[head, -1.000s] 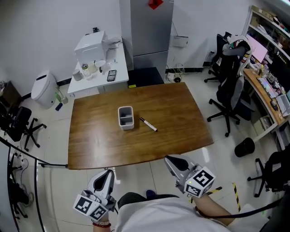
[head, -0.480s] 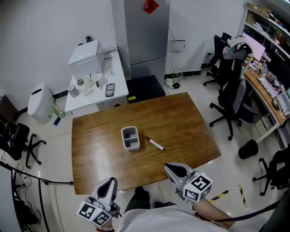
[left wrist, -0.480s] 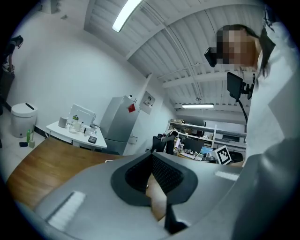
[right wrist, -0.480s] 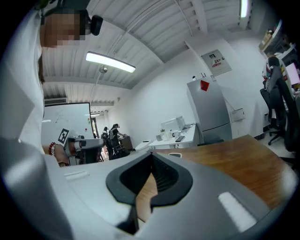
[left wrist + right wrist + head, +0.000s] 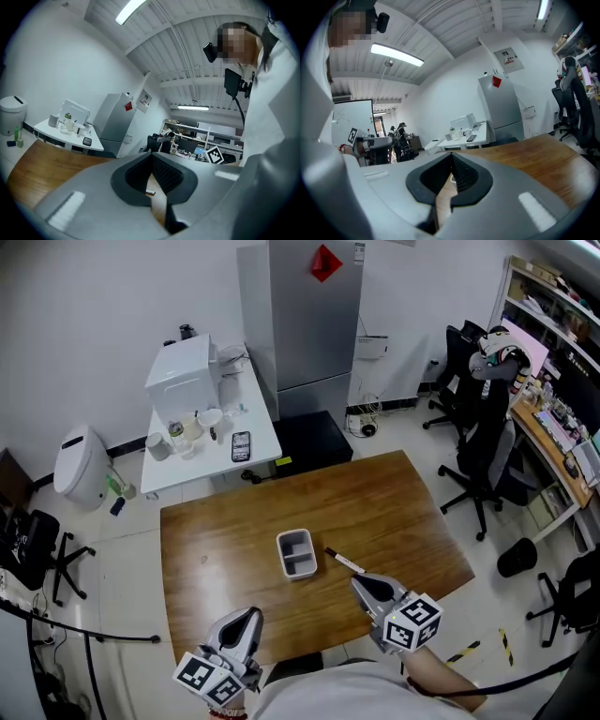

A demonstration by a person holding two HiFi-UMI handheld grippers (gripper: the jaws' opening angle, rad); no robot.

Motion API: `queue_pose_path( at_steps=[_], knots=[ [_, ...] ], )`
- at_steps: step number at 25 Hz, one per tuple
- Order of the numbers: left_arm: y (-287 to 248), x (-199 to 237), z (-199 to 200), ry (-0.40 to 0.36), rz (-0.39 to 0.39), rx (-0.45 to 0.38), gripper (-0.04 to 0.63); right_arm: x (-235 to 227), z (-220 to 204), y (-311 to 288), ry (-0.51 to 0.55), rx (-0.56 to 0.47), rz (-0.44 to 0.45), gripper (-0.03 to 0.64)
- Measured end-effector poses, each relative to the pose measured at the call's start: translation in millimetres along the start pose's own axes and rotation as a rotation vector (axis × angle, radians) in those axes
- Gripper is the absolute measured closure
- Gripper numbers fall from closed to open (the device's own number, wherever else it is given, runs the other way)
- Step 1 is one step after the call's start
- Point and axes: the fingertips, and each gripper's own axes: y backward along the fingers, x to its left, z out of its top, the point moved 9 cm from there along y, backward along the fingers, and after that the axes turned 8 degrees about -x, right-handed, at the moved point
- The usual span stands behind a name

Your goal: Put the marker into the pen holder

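A grey rectangular pen holder (image 5: 297, 553) stands on the brown wooden table (image 5: 403, 512), near its front edge. The black-and-white marker (image 5: 345, 562) lies flat just right of it, angled. My right gripper (image 5: 359, 581) hovers shut and empty over the table's front edge, its tips a short way in front of the marker. My left gripper (image 5: 251, 614) is also shut with nothing in it, near the front edge to the left of the holder. In the left gripper view the jaws (image 5: 152, 155) meet, and the marker's end (image 5: 150, 192) shows in the gap below them. The right gripper view has its jaws (image 5: 452, 154) closed.
A white side table (image 5: 258, 448) with a white appliance, cups and a phone stands behind the table on the left. A grey fridge (image 5: 300, 324) is at the back. Office chairs (image 5: 487, 427) and a desk fill the right side. A white bin (image 5: 77, 465) sits at the left.
The view has closed in on the table. Both grippers have come forward from off the table to over its front edge, the right one nearing the marker. Both stayed shut.
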Motion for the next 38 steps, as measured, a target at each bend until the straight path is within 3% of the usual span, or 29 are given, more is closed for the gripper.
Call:
queue_pose_path(
  at_steps=[6,10,14,18,21,28,38],
  knots=[
    [1,20,-6,0.031,0.0,0.023,0.612,-16,-25,-17,0.008,0.084,-0.052,0.626],
    [2,29,-4,0.03,0.033,0.005,0.612,-49,-55,-34,0.067,0.26,-0.052,0.529],
    [-6,34,-4,0.019,0.029,-0.067,0.612,-82,-75,-52,0.171,0.361,-0.046,0.528],
    [-27,43,-24,0.013,0.067,-0.013,0.612,-104,-95,-60,0.199,0.435,-0.013,0.555],
    [-43,41,-29,0.037,0.056,-0.021,0.612,-113,-114,-63,0.21,0.507,-0.004,0.517],
    [-60,40,-36,0.032,0.044,0.011,0.612,-139,-137,-66,0.252,0.566,-0.077,0.512],
    [-66,43,-45,0.044,0.073,0.045,0.612,-157,-154,-70,0.238,0.6,-0.054,0.529]
  ],
)
